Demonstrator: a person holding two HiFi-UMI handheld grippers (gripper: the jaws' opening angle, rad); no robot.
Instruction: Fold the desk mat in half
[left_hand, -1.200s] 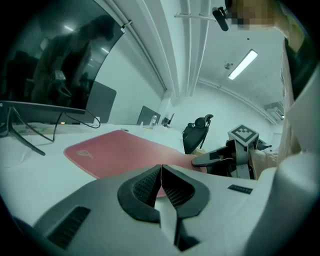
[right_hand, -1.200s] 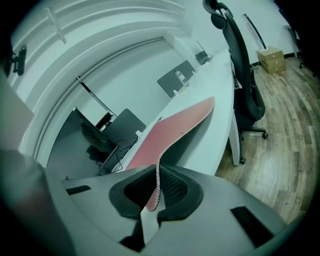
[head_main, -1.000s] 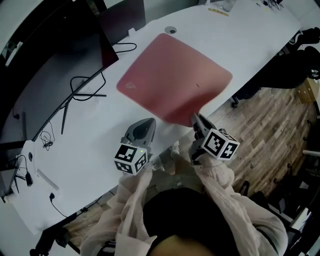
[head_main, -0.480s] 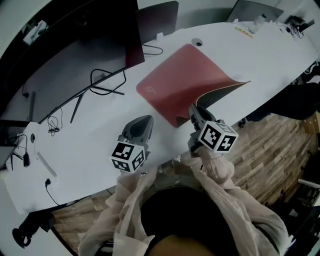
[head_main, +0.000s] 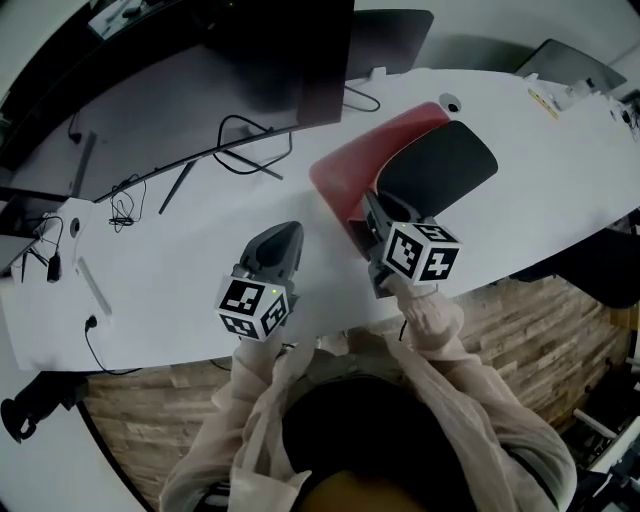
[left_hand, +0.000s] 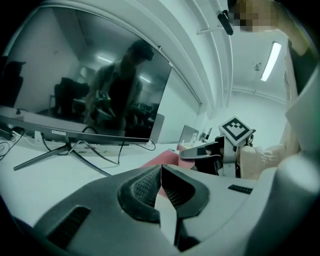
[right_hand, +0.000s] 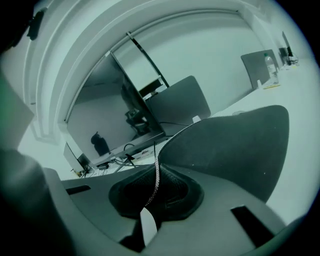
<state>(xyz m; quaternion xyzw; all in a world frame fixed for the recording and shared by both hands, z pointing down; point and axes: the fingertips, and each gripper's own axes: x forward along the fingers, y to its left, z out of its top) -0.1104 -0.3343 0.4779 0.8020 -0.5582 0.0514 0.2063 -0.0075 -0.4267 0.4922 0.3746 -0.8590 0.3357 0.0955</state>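
Your right claw (head_main: 372, 215) pinches the desk mat (head_main: 435, 165), its dark underside curled over the red face; your left claw (head_main: 285, 240) hovers closed, empty.

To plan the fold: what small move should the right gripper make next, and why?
Probably carry the right gripper across the red half and lower it: it is shut on the desk mat, lifted with dark underside up, not yet lying flat.
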